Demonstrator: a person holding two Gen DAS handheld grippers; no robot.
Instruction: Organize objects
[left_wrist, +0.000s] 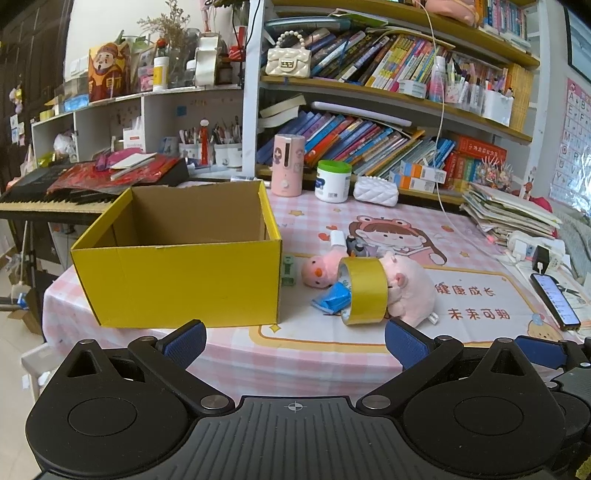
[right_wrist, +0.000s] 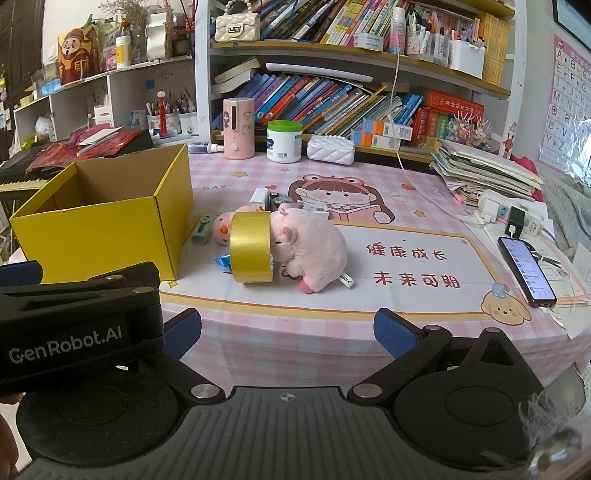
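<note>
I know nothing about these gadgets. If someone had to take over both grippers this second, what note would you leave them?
Left gripper: open, empty, short of the table.
Right gripper: open, empty, also held back.
Yellow box: on the table's left side, looks empty as far as can be seen.
To its right, in a heap: gold tape roll standing on edge against the pink plush, a smaller pink plush, a blue packet, a green item by the box, small bits behind.
Done: nothing boxed yet.
Left: probably move the heap into the box.
</note>
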